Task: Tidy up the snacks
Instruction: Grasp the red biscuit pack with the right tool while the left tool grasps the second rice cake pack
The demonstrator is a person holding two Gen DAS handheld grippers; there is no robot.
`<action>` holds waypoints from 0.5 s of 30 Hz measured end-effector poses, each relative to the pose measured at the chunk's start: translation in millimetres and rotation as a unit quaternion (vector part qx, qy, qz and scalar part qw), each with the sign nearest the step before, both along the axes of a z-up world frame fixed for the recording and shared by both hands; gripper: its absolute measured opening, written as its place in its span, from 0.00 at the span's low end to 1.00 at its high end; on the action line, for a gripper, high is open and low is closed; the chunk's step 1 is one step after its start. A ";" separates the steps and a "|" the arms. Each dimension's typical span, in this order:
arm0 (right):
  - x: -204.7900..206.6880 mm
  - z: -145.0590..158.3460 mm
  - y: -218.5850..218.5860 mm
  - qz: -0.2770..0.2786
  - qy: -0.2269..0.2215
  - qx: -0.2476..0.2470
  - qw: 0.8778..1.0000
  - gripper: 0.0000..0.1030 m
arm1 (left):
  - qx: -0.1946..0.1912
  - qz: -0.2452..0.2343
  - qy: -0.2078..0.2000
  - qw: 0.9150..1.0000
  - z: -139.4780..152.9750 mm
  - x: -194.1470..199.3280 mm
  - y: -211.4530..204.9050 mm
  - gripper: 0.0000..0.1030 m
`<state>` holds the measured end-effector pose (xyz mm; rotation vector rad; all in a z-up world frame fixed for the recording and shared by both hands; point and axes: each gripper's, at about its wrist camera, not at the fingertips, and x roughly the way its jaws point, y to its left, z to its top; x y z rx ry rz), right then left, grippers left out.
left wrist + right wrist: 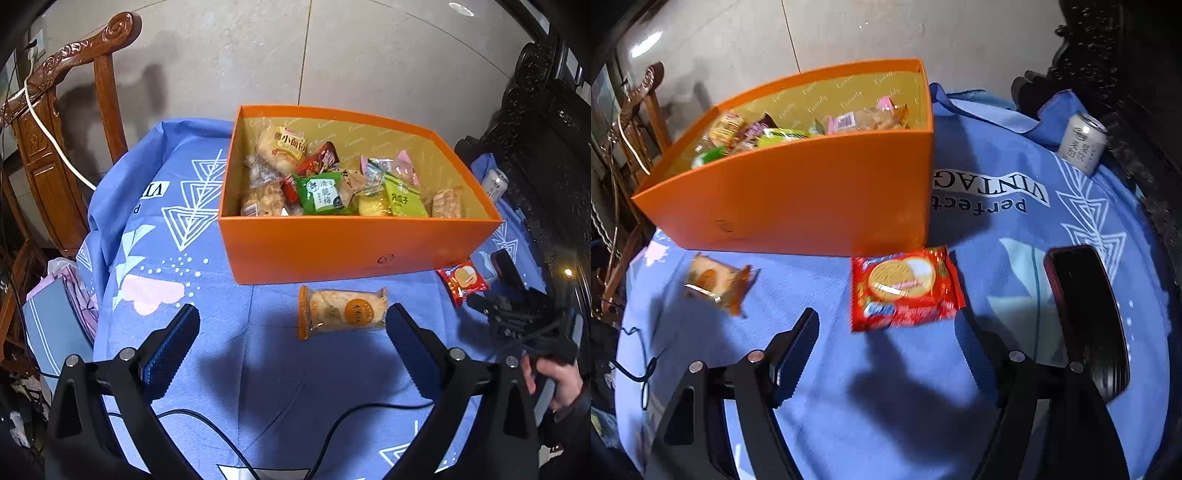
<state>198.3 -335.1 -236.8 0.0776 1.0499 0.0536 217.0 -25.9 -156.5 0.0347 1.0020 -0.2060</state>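
Left wrist view: the left gripper [291,332] hangs over the blue cloth [155,229], fingers spread wide and empty. An orange-ended pastry packet [341,312] lies on the cloth just beyond the fingertips, close in front of the orange box [347,251], which holds assorted snack packets.

Right wrist view: the right gripper [886,343] is likewise spread and empty. A red biscuit packet [905,288] lies between and just beyond its fingertips, at the box's near right corner. A white can [1081,142] stands far right; a dark phone [1086,302] lies right.
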 end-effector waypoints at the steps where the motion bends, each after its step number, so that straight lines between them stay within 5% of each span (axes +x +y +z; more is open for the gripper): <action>1: 4.8 -3.1 -0.4 0.001 0.003 -0.004 1.000 0.74 | 0.001 0.001 0.001 1.000 -0.3 1.4 0.3 0.96; 12: 33.0 -28.6 -0.9 0.011 0.024 -0.035 0.999 0.77 | 0.022 -0.001 0.022 1.000 -18.4 9.8 1.2 0.96; 15: 32.2 -33.6 -2.5 0.011 0.027 -0.049 0.998 0.65 | 0.025 -0.005 0.026 0.999 -23.0 10.6 -0.3 0.96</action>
